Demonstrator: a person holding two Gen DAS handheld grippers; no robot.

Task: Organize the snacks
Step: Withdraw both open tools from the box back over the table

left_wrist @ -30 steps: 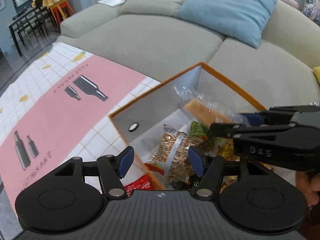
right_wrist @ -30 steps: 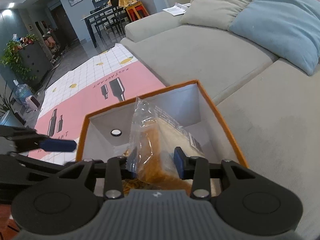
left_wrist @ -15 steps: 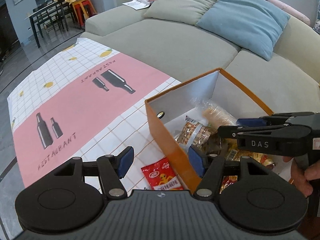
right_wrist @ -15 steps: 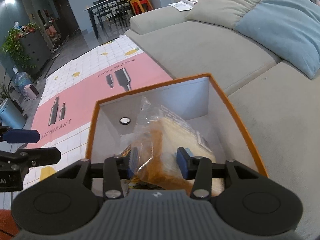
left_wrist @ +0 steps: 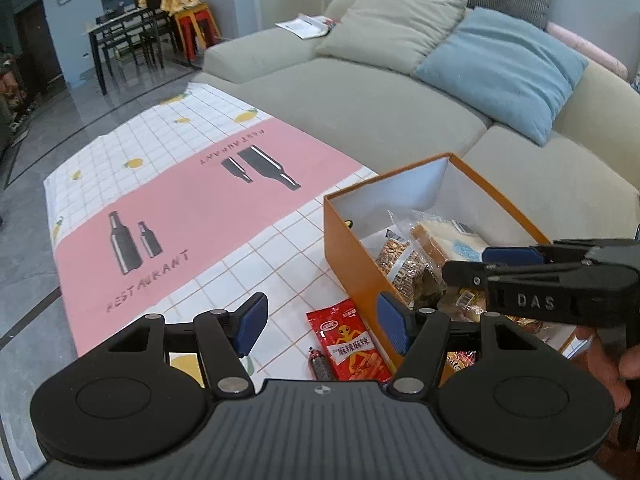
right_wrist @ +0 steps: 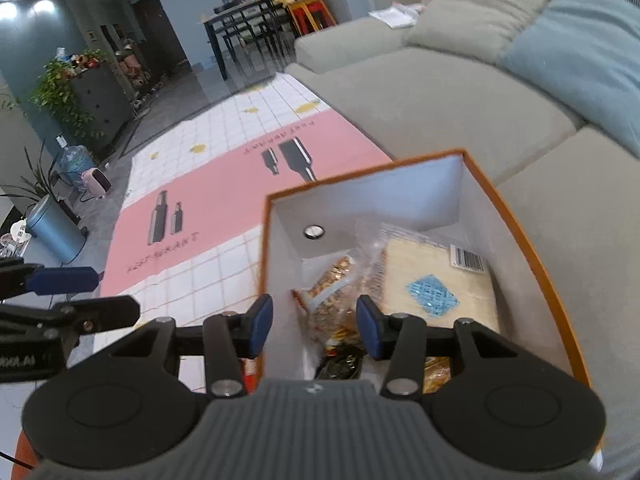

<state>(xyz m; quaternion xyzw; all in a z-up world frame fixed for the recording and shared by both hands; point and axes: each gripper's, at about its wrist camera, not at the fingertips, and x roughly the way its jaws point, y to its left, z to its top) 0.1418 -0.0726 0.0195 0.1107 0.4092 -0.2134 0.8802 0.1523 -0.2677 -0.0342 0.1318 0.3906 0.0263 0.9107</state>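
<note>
An orange box (left_wrist: 348,240) with white inner walls stands on the tablecloth and holds several snack packets. A clear-wrapped bread packet (right_wrist: 436,280) with a blue sticker lies flat inside it, beside a nut-bar packet (right_wrist: 332,276). My right gripper (right_wrist: 316,324) hovers above the box's near end. Its jaws are opening and nothing is pressed between them. From the left wrist view it (left_wrist: 496,264) reaches over the box from the right. My left gripper (left_wrist: 322,324) stands open and empty above a red snack packet (left_wrist: 348,340) lying outside the box. A small dark packet (left_wrist: 320,360) lies next to it.
A pink and white tablecloth (left_wrist: 192,216) covers the low table. A grey sofa (left_wrist: 360,96) with beige and blue cushions runs behind the box. A person's hand (left_wrist: 600,360) holds the right gripper. Further off are a dining table (right_wrist: 244,20), a bin (right_wrist: 52,228) and a plant.
The right gripper has let go of the bread packet, which now lies flat in the box, and has drawn back and up. The left gripper has pulled back from the box, bringing the red packet into view.
</note>
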